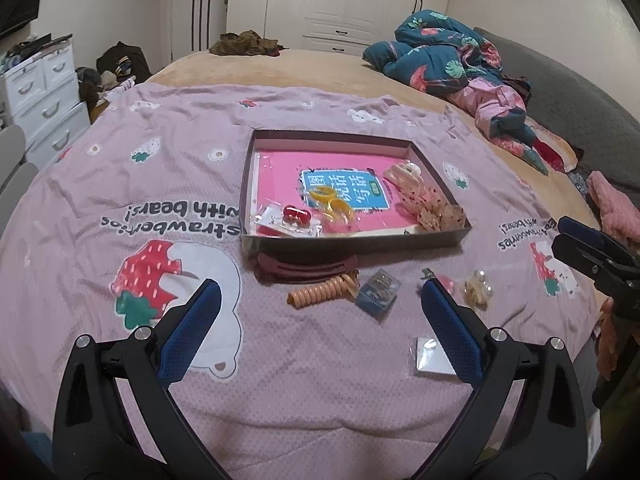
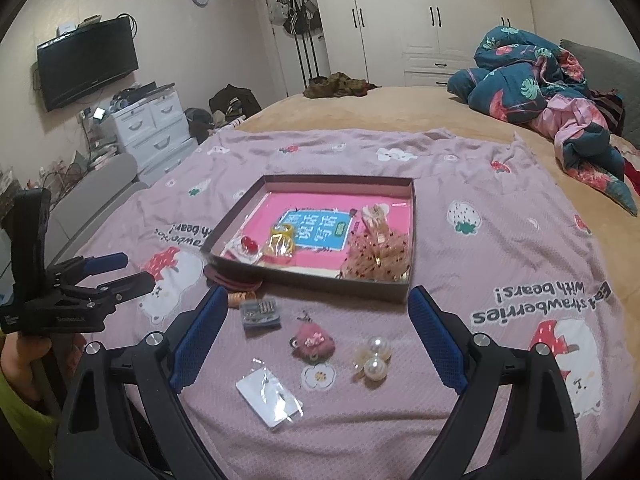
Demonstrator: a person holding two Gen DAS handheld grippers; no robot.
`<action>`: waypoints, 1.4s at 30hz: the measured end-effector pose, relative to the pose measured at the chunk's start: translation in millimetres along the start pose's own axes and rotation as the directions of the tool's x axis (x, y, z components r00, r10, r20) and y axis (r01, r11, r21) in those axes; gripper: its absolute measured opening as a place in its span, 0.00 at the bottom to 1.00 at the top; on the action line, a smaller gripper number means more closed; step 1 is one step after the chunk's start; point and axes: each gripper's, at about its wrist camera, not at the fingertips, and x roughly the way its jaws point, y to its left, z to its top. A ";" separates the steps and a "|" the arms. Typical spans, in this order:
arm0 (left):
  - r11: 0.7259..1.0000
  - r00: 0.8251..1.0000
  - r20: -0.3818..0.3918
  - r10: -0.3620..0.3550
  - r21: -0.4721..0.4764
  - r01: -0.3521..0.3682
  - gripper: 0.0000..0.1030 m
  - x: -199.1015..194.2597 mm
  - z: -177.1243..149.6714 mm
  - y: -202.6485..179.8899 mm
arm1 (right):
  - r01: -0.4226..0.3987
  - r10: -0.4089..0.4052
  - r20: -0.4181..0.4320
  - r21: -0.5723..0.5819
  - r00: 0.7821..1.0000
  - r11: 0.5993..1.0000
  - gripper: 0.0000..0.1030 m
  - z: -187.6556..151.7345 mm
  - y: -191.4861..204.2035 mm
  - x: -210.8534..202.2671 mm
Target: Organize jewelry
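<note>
Both pairs of tongs hang empty above the bed with their fingers spread wide apart. The right tongs (image 2: pixel 318 340) frame three loose pieces on the pink strawberry blanket (image 2: pixel 500 272): a pearl hair clip (image 2: pixel 374 358) just ahead and slightly right of centre, a small pink plush charm (image 2: pixel 313 343) almost dead centre, and a white earring card (image 2: pixel 268 398) nearest the camera, lying with its long axis slanting from near-right to far-left. The left tongs (image 1: pixel 320 308) face a coiled orange hair tie (image 1: pixel 320 290) and a small blue clip box (image 1: pixel 377 292) lying between their fingers, with a dark maroon claw clip (image 1: pixel 304 270) just beyond, touching the front wall of the tray (image 1: pixel 352 242).

That shallow dark tray sits straight ahead of both pairs, already holding a red bead piece (image 1: pixel 296 216), yellow bangles (image 1: pixel 332 202) and a lacy beige bow (image 1: pixel 432 208) on a pink booklet.

Judging by position, the plush charm and pearl clip belong to the right hand, since they sit squarely in its opening, while they lie off to the right of the left tongs. The hair tie's long axis runs roughly left to right across the left tongs, so a grip there would probably need the fingers turned to close across its width
</note>
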 end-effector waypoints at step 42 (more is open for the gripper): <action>0.990 0.983 -0.178 -0.050 0.119 0.072 0.65 84.8 -26.3 26.2 | -0.029 0.019 -0.180 -0.054 0.984 0.998 0.88 -54.5 16.9 57.3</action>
